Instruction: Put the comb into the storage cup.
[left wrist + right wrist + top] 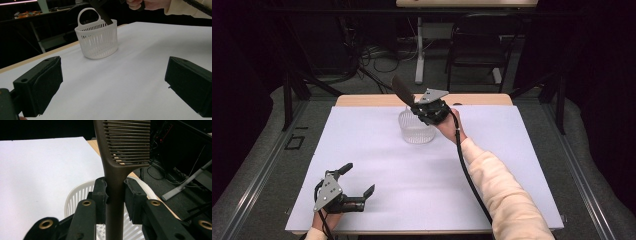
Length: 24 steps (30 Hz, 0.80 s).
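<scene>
A brown comb (117, 172) stands between the jaws of my right gripper (115, 195), which is shut on its handle just below the teeth. Seen from the high view, the right gripper (422, 107) hovers over a white slotted basket (416, 131) at the table's far middle, and the comb (402, 91) sticks up and to the left. The comb's handle end reaches into the basket (98, 41). My left gripper (360, 181) rests near the front left corner, its jaws wide apart with nothing between them. In the left gripper view its fingers (41, 82) frame bare table.
A white sheet (377, 165) covers the wooden table (362, 100). Beyond the far edge stand a dark chair (479, 47), a white table leg (419, 50) and floor cables. The black cable (467, 170) of the right gripper trails along the sleeve.
</scene>
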{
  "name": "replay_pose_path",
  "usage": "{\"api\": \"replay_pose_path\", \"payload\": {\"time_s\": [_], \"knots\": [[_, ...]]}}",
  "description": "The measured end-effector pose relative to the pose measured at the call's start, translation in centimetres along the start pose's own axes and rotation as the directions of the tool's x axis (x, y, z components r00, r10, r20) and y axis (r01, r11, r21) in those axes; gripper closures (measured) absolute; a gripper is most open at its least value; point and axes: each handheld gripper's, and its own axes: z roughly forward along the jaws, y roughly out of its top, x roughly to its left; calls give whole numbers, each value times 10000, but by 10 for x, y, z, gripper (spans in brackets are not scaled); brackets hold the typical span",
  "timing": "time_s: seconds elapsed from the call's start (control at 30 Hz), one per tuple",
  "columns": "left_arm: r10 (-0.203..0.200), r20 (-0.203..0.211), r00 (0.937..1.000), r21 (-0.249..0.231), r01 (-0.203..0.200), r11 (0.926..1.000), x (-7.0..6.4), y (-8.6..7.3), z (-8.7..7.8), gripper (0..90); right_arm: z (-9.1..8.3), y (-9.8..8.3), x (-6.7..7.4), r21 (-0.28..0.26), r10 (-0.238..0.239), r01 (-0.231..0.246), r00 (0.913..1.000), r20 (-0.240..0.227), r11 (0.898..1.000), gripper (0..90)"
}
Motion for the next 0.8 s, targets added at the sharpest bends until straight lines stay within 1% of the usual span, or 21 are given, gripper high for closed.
{"api": "replay_pose_path", "payload": {"time_s": [0.6,0.8], "knots": [[10,4,10000,3,-10,10000,0,0,0,13,8,-4,6,368,-116,124,9997,-227,9992,721],[7,2,10000,0,-7,10000,0,0,0,13,11,-5,8,408,-202,211,9995,-222,9989,721]]}}
